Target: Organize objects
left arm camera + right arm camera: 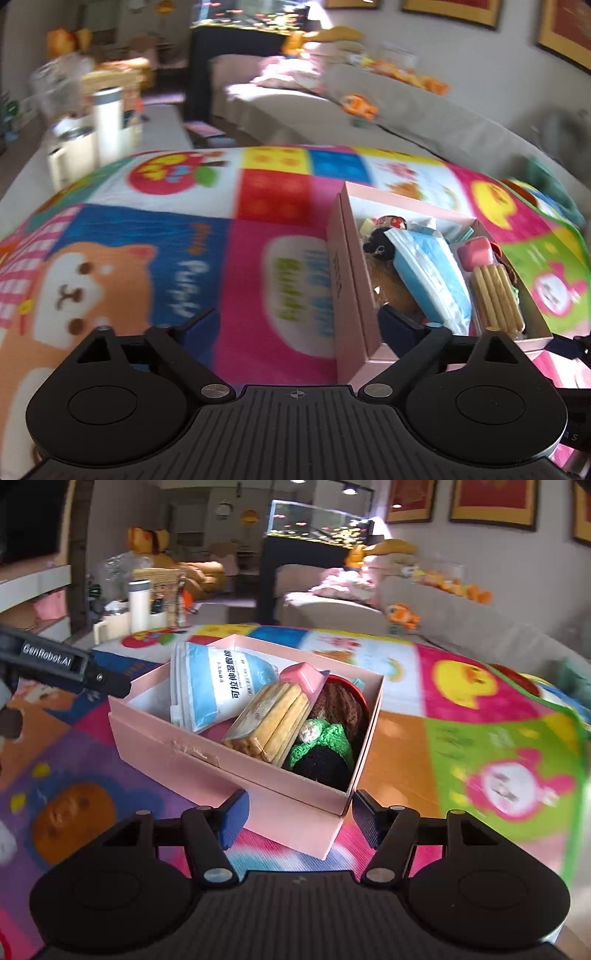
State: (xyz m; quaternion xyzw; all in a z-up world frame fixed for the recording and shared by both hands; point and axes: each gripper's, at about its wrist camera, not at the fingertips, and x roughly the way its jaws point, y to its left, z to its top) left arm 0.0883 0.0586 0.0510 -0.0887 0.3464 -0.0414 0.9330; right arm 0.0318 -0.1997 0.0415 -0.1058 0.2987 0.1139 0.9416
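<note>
— Where's the box (236,760)?
— On the mat (480,738), packed: blue pouch (218,686), biscuits (273,720), green knit (321,746).
— Grippers?
— Left gripper (299,325) spread wide beside the box, empty. Right gripper (299,819) apart, straddling its near corner, not pressing.

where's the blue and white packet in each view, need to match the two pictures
Left wrist view: the blue and white packet lies right of centre, inside the pink box, left of the biscuit sticks.
Right wrist view: the packet stands just left of centre, at the box's back left.
Shared landmark: the biscuit sticks beside the packet.
</note>
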